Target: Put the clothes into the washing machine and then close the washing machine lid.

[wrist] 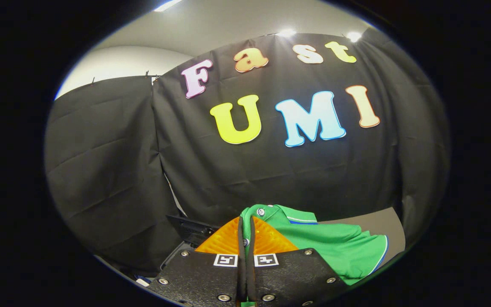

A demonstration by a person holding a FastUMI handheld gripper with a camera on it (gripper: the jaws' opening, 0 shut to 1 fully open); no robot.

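A green polo shirt (335, 243) with a blue-and-white collar trim and white buttons hangs from my gripper (245, 224). Both fingers are pressed together on a fold of the shirt near its collar and placket, and a strip of green cloth shows in the narrow slit between them. The shirt drapes to the right of the fingers, lifted off the surface. To the left of the fingers and below them lies a dark machine part (190, 232), seemingly the washing machine's raised lid or rim; its opening is hidden.
A grey surface (377, 224) shows beyond the shirt on the right. Black cloth walls close the booth ahead and to the left. A small white and blue object (142, 281) lies low on the left.
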